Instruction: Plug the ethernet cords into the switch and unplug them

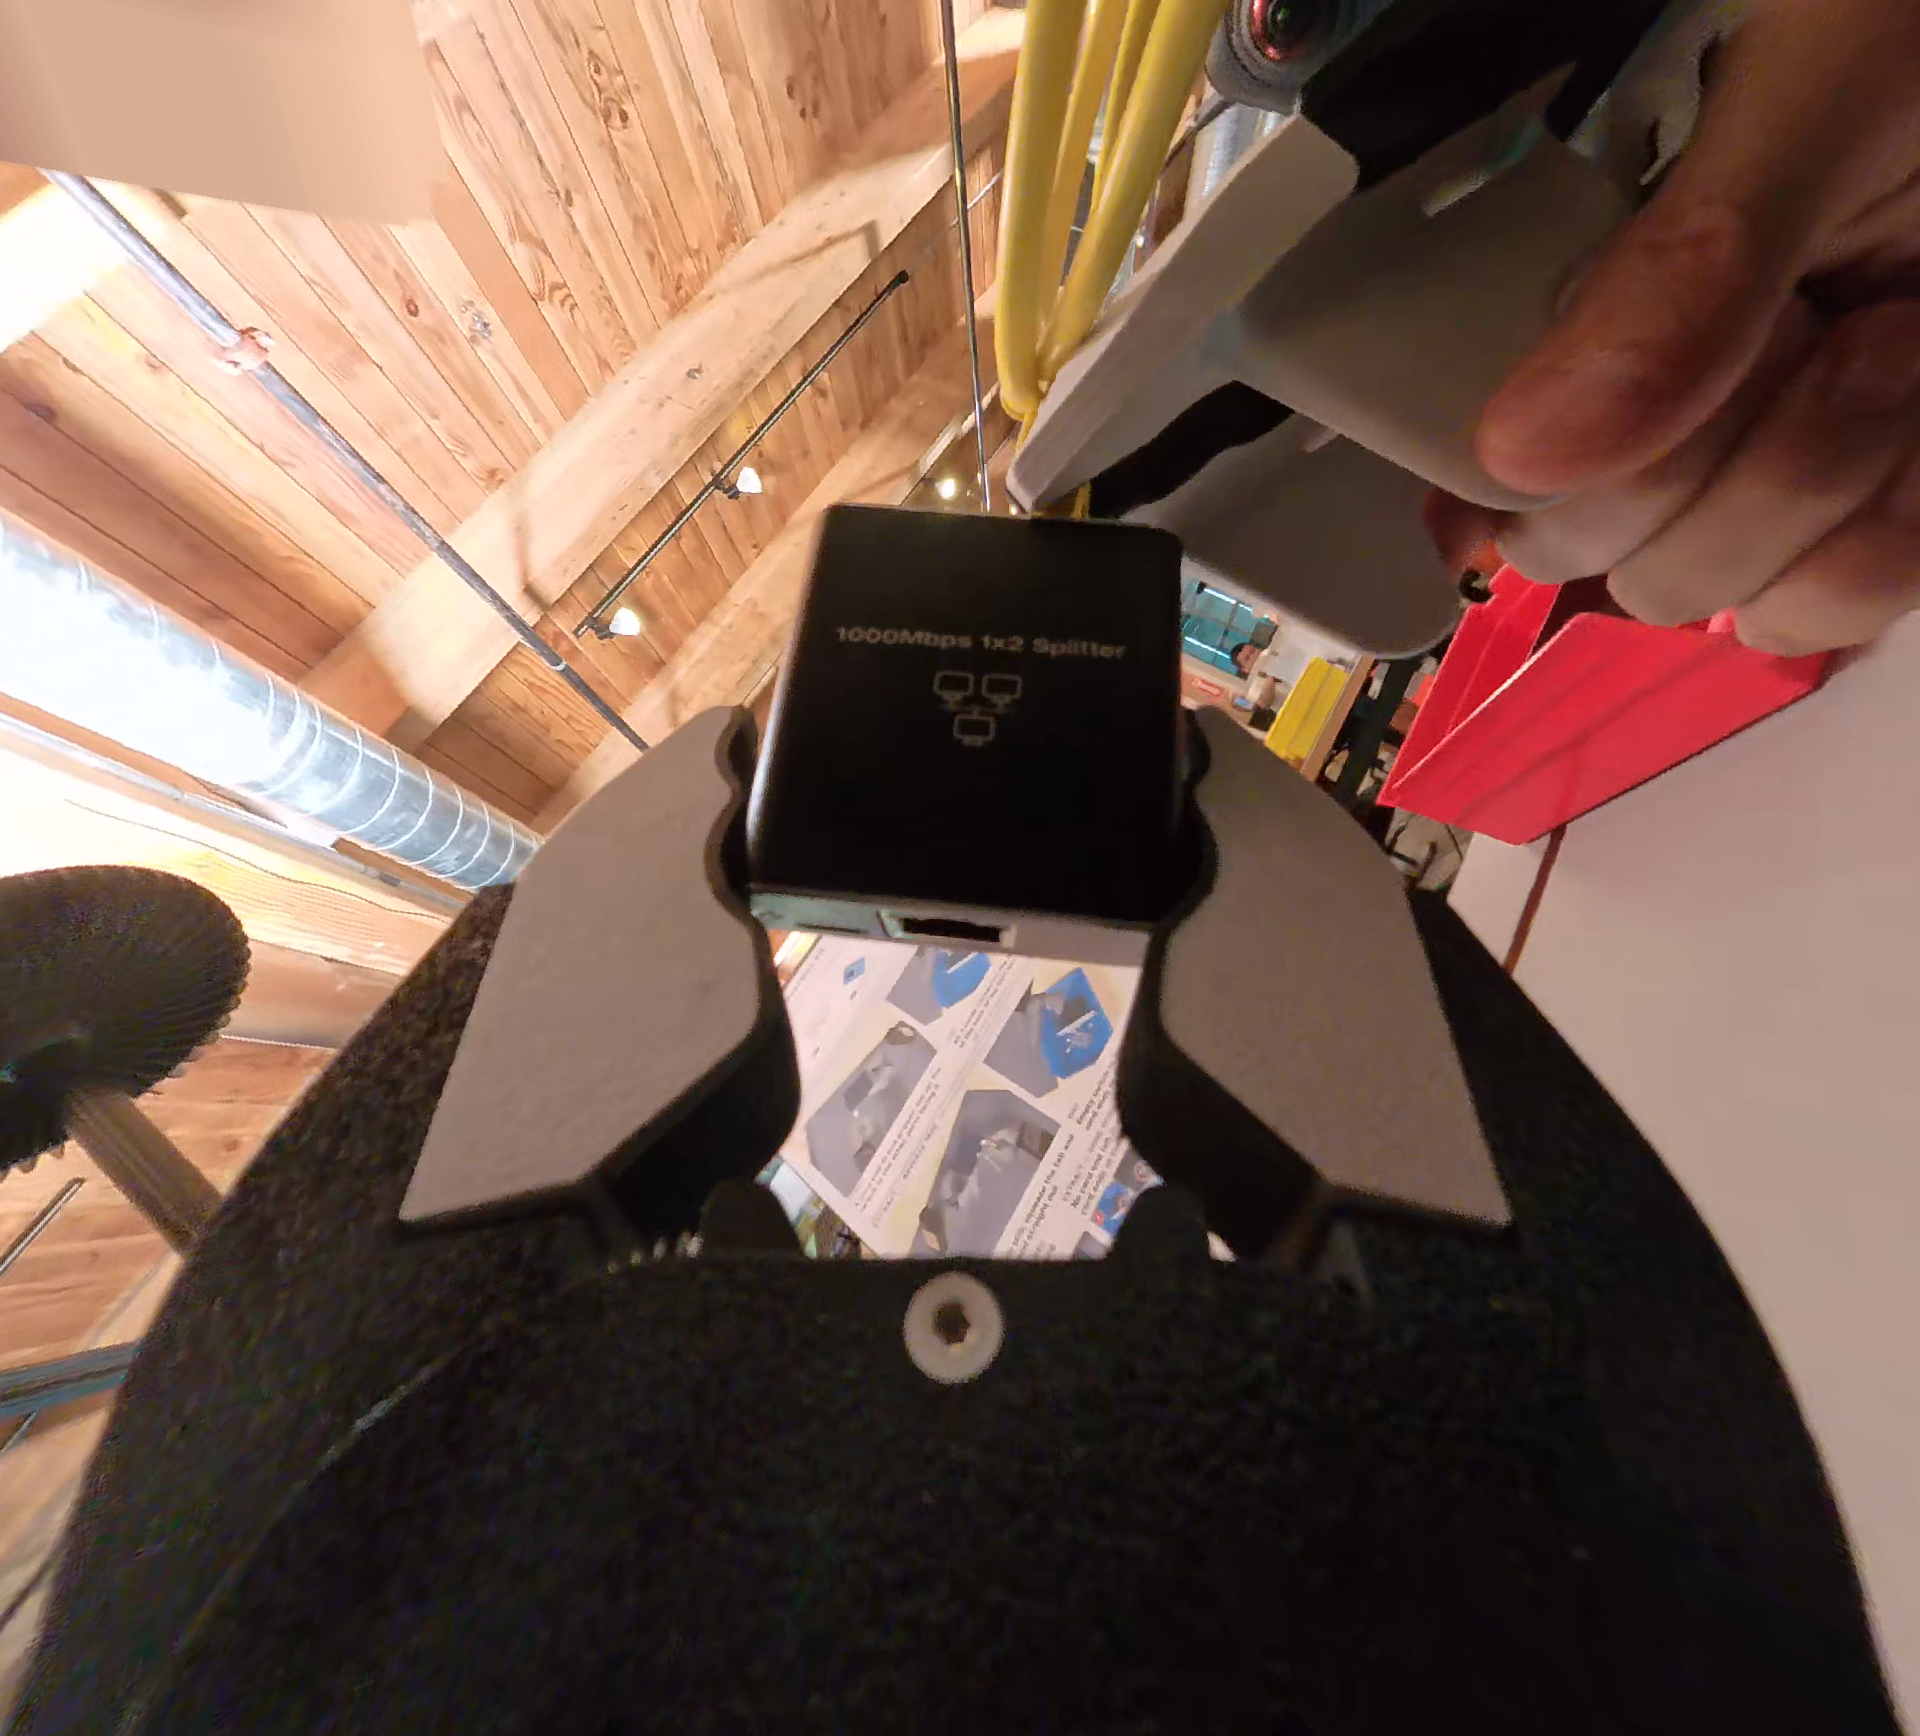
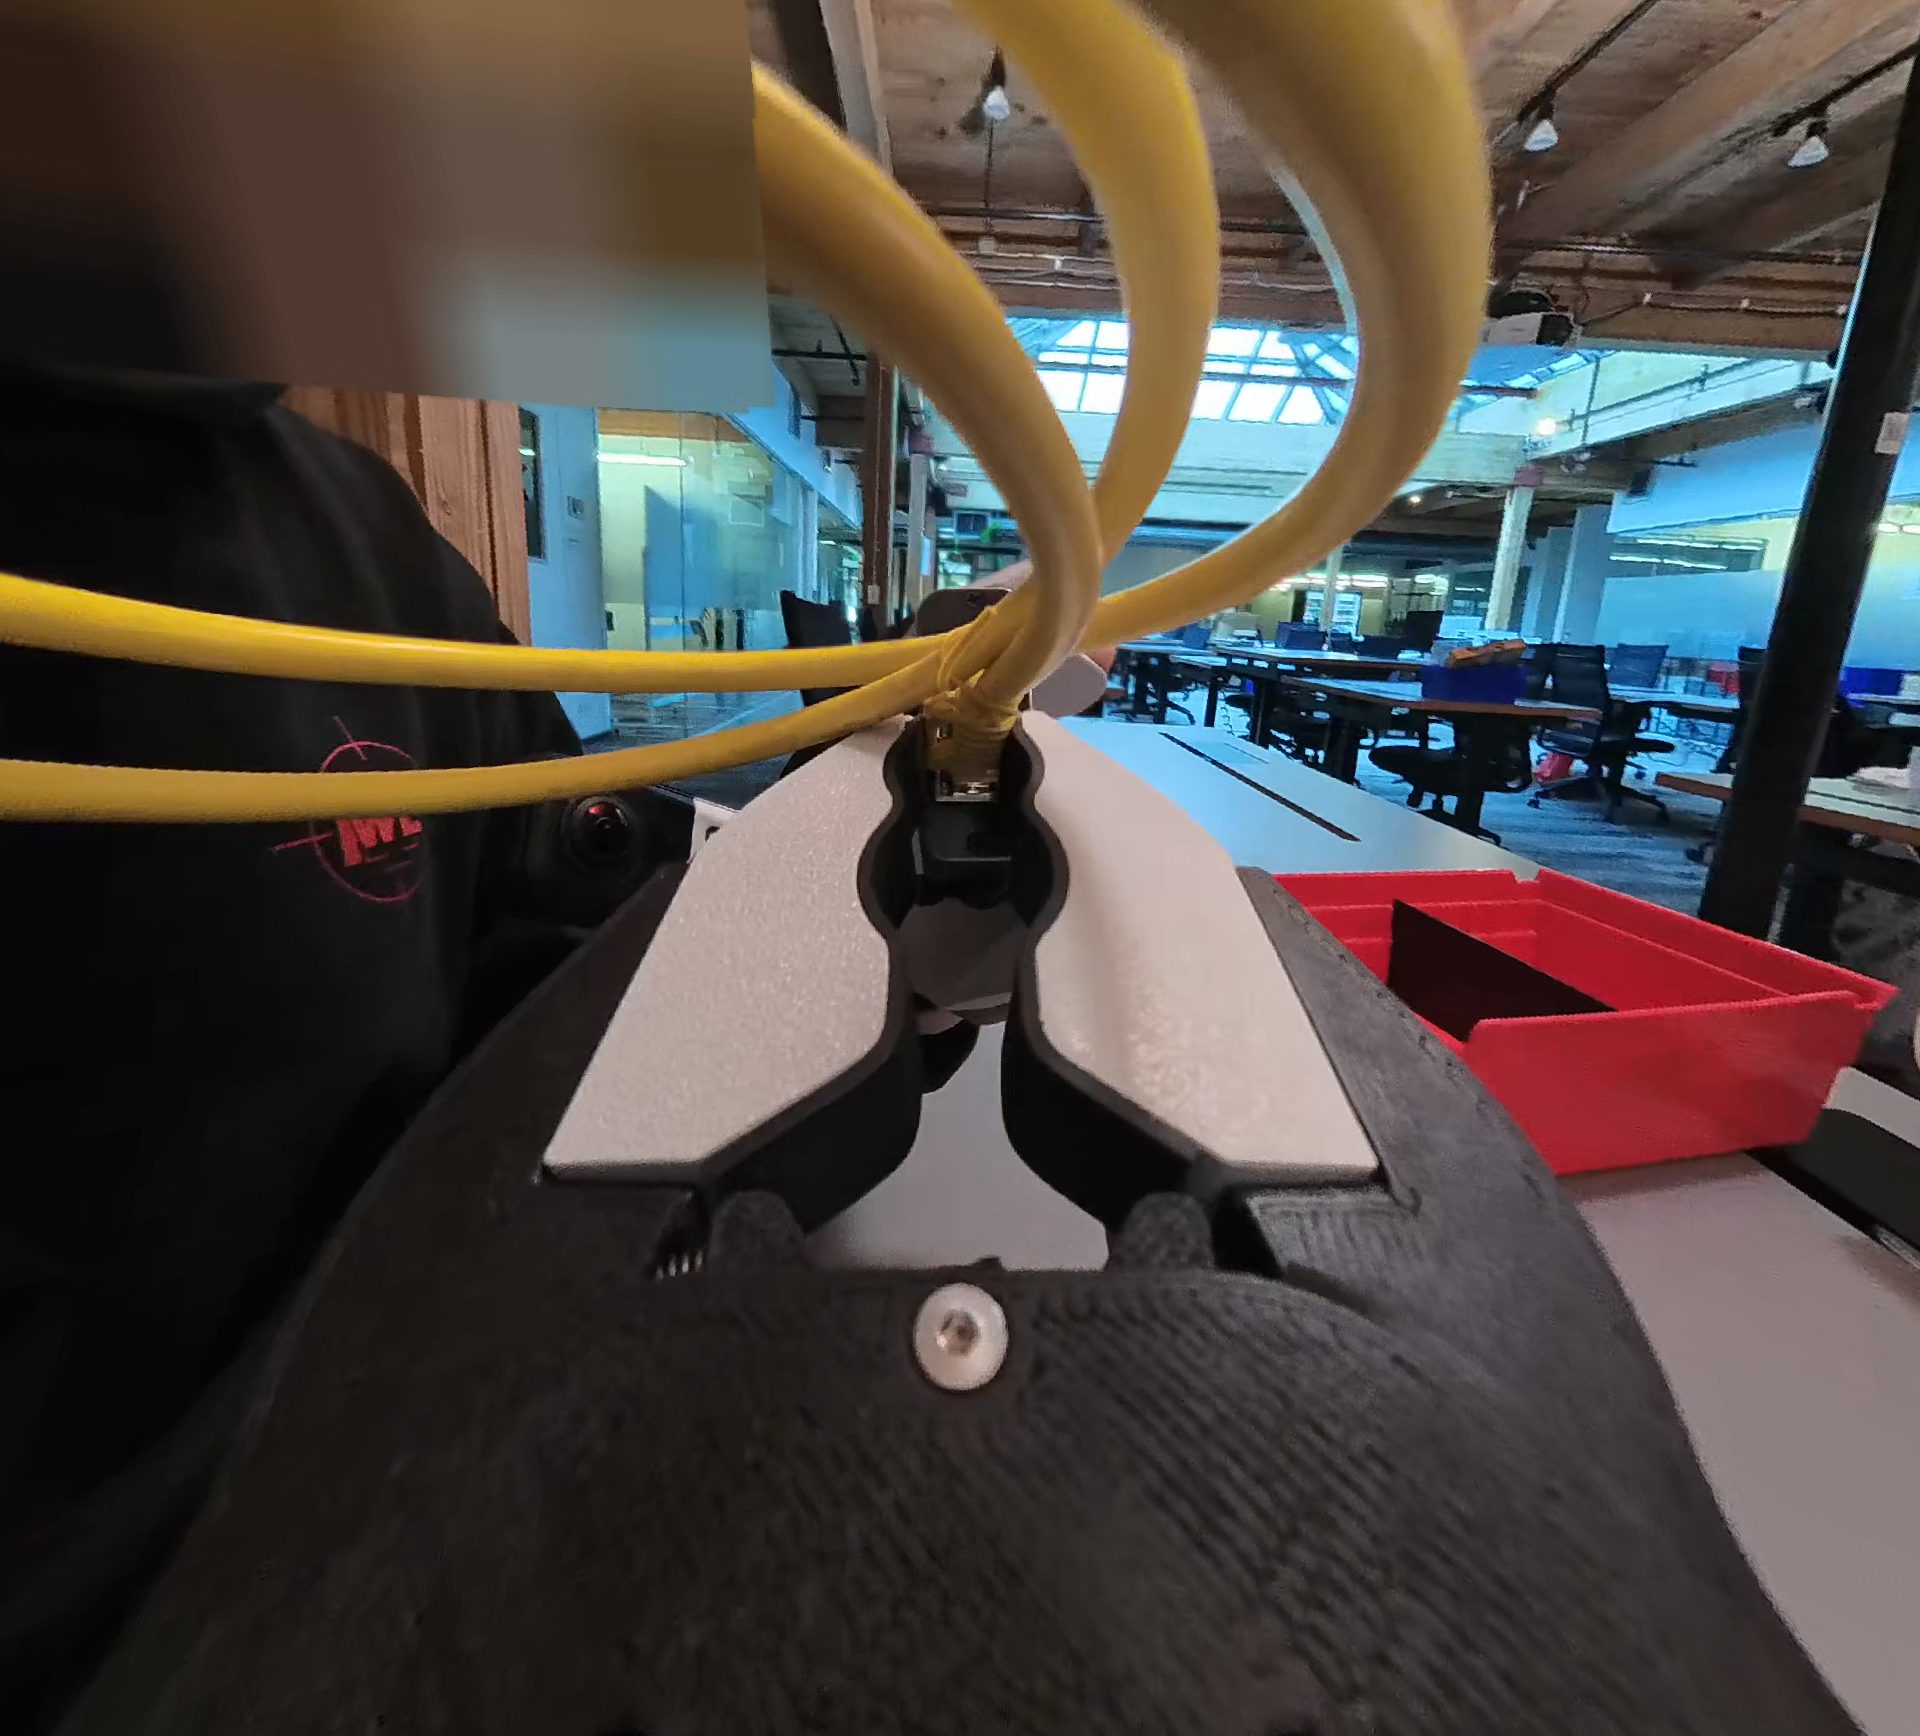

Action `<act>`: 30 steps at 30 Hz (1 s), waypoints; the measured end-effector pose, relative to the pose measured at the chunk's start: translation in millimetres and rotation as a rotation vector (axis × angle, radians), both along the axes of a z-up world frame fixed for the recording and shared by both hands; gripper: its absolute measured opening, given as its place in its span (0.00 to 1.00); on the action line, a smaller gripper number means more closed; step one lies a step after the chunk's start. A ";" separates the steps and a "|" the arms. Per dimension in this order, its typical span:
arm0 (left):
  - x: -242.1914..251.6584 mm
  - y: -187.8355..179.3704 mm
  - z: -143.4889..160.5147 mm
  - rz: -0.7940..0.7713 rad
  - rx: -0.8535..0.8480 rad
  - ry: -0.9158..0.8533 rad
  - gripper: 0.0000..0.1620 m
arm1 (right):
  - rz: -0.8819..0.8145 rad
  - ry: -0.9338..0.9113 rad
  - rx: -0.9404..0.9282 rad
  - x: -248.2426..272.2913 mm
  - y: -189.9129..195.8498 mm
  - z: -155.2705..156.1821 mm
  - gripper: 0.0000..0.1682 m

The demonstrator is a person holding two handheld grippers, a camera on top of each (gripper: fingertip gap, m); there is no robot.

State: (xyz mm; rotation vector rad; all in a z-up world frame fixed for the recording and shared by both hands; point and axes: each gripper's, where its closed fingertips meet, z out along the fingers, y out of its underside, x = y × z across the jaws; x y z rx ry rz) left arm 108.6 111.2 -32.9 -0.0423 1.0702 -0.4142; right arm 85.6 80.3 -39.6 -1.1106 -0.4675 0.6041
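Splitter box (image 1: 971, 710), small and black, sits clenched between the left tongs (image 1: 966, 813), their grey fingers (image 1: 613, 990) pressing on both of its sides, one open port facing back toward the camera. It is held up in the air, tilted toward the timber ceiling (image 1: 644, 128), well clear of the white desk (image 1: 1714, 1011). The far end of the box meets the right tongs (image 2: 961, 782), which come in from above with a hand (image 1: 1704, 356) wrapped round their grey body. Those right tongs are squeezed onto the yellow plug (image 2: 964, 741) of an ethernet cord (image 2: 1049, 398). Past the plug the dark end of the box shows between the fingertips; whether the plug is seated in a port I cannot tell. Several yellow loops gather at that plug and sweep away left and overhead. A red bin (image 2: 1621, 1011) with a black divider rests on the desk to the right. A person in a dark top (image 2: 208, 855) stands close behind the cords.
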 end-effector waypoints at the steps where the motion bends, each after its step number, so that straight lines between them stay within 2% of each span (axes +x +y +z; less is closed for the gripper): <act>1: 0.7 -0.4 -0.2 0.006 0.006 0.009 0.47 | 0.010 0.010 0.002 1.0 -0.5 -0.2 0.09; 7: 12.1 3.6 -8.5 0.026 -0.057 0.113 0.47 | 0.053 0.123 -0.018 13.6 3.2 -4.2 0.09; 16: 56.9 31.7 -71.2 -0.074 -0.481 0.511 0.46 | 0.012 0.474 -0.253 64.0 40.0 -48.4 0.09; 20: 66.5 31.7 -88.9 -0.153 -0.639 0.593 0.46 | 0.026 0.628 -0.305 80.8 48.5 -67.6 0.09; 24: 67.5 32.5 -92.6 -0.185 -0.684 0.618 0.46 | 0.050 0.716 -0.343 85.0 53.5 -76.3 0.09; 28: 68.6 38.8 -95.7 -0.035 -0.536 0.592 0.46 | 0.011 0.668 -0.344 84.8 52.8 -75.2 0.10; 30: 69.2 37.7 -97.0 -0.059 -0.589 0.619 0.46 | -0.024 0.626 -0.351 85.9 53.0 -76.0 0.10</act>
